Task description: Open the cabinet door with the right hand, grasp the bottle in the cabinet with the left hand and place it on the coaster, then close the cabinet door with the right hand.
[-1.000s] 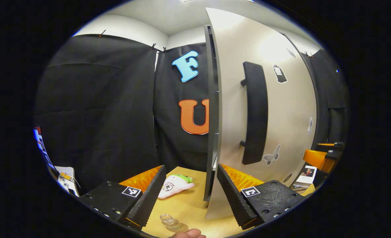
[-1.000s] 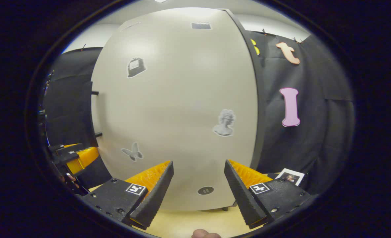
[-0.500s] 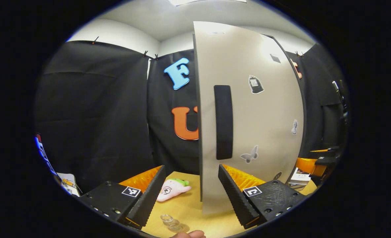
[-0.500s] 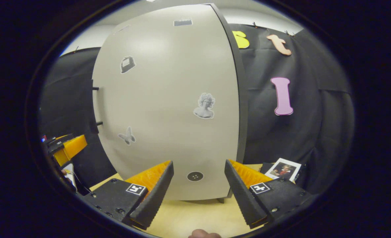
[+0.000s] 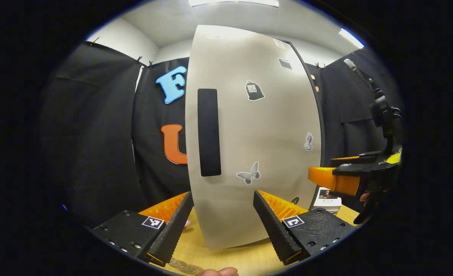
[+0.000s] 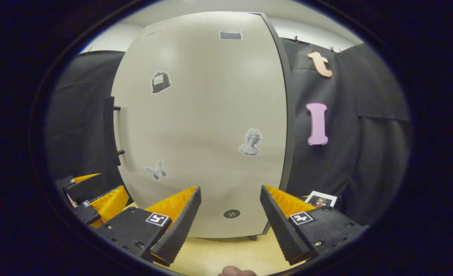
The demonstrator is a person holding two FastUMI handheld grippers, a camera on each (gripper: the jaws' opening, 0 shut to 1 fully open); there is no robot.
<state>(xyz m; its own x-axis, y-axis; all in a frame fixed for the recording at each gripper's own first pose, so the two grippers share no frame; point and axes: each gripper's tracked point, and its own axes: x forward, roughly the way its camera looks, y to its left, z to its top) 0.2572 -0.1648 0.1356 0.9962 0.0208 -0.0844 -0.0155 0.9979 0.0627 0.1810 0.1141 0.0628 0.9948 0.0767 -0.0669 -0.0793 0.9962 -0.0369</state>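
Now the cabinet door [image 6: 203, 126] is seen shut — both hand-held grippers, left [image 5: 219, 218] and right [image 6: 230, 218], are held released before it.

A staged recording booth, not a real home; black cloth [image 5: 96, 134] is clipped up as walls. A lone sticker-dotted cabinet [image 6: 203, 126] stands on a wooden tabletop [image 6: 219, 257]; strip lights [image 5: 232, 3] overhead.
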